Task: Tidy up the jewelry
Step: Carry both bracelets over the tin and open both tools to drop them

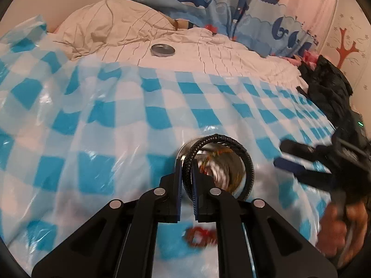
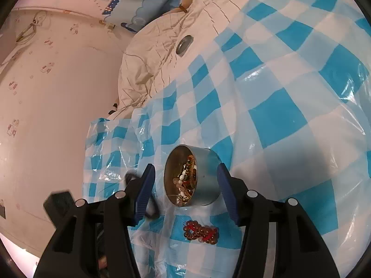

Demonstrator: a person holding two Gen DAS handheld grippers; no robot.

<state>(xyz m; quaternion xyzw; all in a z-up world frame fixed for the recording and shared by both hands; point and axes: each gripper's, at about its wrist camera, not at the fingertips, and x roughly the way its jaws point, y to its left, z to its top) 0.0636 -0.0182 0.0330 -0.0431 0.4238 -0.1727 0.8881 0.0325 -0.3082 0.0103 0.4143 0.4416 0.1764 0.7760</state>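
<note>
Pinching a black braided bracelet over the tin, the left gripper probably drops it in next; the right gripper brackets the tin, spread.

The right gripper has its jaws spread around a round tin of jewelry; a red bead bracelet lies nearer.
</note>
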